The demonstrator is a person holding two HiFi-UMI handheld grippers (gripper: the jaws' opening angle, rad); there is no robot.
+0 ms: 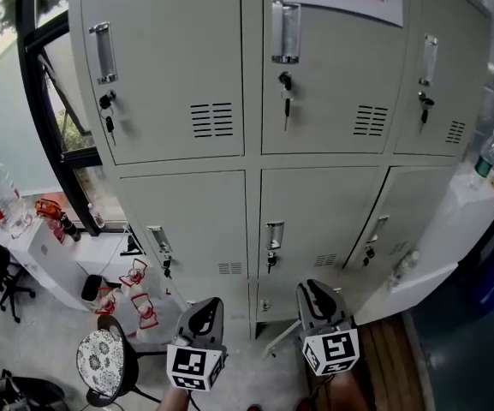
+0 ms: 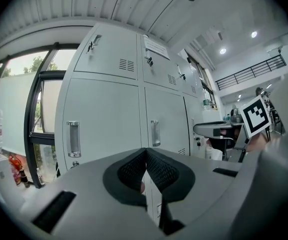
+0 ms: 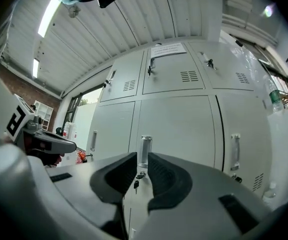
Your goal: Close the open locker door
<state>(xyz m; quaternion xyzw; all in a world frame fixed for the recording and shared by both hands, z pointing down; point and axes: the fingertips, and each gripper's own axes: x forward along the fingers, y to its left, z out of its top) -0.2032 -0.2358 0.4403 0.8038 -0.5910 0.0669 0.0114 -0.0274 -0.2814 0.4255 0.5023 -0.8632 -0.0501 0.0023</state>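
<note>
Bright, even daylight enters through the window (image 1: 2, 92) at nine o'clock in the head view; the pale lockers (image 1: 324, 84) carry only faint shadows; both gripper views bulge heavily, with black vignetting round every edge; ceiling lights (image 2: 222, 50) flare at two o'clock, a strip light (image 3: 48, 17) at eleven.

Grey floor (image 1: 41, 332) carries lockers (image 1: 187, 204); 1 patterned stool (image 1: 101, 360).
</note>
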